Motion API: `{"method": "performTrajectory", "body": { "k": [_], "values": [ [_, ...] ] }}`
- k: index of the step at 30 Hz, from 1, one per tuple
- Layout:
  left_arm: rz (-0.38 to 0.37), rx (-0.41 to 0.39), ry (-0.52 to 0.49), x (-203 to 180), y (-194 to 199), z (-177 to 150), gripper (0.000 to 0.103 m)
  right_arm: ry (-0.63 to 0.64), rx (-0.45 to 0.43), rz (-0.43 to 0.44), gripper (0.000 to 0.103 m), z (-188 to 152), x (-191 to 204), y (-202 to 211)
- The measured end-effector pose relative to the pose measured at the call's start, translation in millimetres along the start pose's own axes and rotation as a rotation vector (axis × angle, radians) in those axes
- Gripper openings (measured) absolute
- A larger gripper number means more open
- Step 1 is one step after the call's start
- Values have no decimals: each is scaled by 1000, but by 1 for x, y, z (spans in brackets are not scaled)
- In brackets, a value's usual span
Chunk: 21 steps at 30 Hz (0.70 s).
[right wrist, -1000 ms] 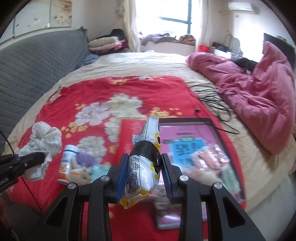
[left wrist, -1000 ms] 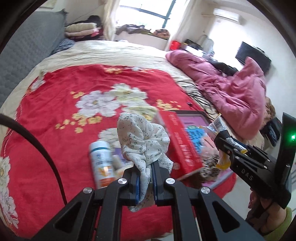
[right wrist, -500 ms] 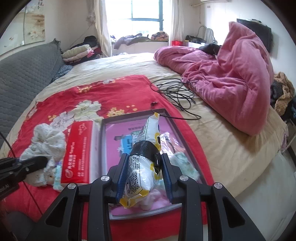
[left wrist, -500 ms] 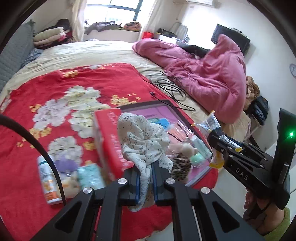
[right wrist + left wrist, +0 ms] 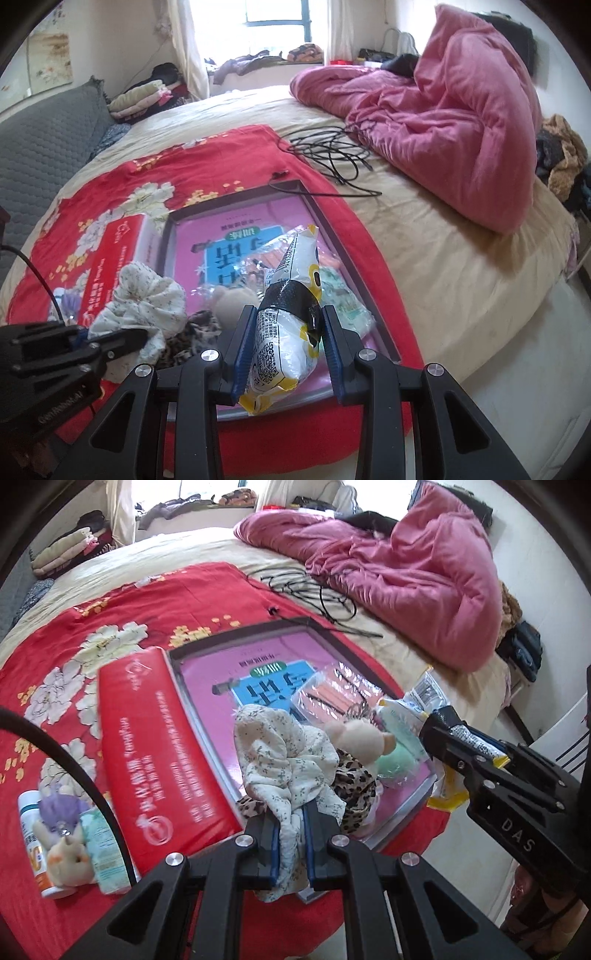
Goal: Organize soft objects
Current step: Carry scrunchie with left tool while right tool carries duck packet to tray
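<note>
Both grippers have travelled from the bottle side to above the dark-framed tray [image 5: 334, 638], left gripper [image 5: 291, 843] pinching the floral scrunchie [image 5: 286, 755], right gripper [image 5: 286, 345] clamping the snack packet [image 5: 286, 332]; releasing over the crowded near corner risks either item sliding off the rim.

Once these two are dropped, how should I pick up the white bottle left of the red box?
Grip the white bottle across its round body near the capped end, coming from above on its outer, left side. It lies on its side on the red blanket, and a small plush toy presses against its right flank, so fingers there would likely catch the toy.
</note>
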State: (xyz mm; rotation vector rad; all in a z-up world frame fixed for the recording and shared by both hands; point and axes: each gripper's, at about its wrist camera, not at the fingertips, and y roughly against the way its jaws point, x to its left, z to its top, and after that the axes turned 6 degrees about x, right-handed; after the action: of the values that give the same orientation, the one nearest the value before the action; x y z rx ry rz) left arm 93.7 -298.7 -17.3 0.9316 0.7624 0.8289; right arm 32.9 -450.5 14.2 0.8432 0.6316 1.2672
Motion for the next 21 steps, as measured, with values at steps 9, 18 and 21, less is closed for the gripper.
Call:
{"method": "performTrajectory", "body": {
  "k": [9, 18, 21],
  "values": [
    [12, 30, -1, -3, -21, 6, 11, -10, 28, 10, 36, 5, -7, -29],
    [0, 39, 19, 3, -27, 7, 11, -9, 63, 17, 36, 10, -4, -53],
    [0, 38, 12, 2, -28, 7, 11, -4, 62, 15, 36, 12, -2, -55]
  ]
}}
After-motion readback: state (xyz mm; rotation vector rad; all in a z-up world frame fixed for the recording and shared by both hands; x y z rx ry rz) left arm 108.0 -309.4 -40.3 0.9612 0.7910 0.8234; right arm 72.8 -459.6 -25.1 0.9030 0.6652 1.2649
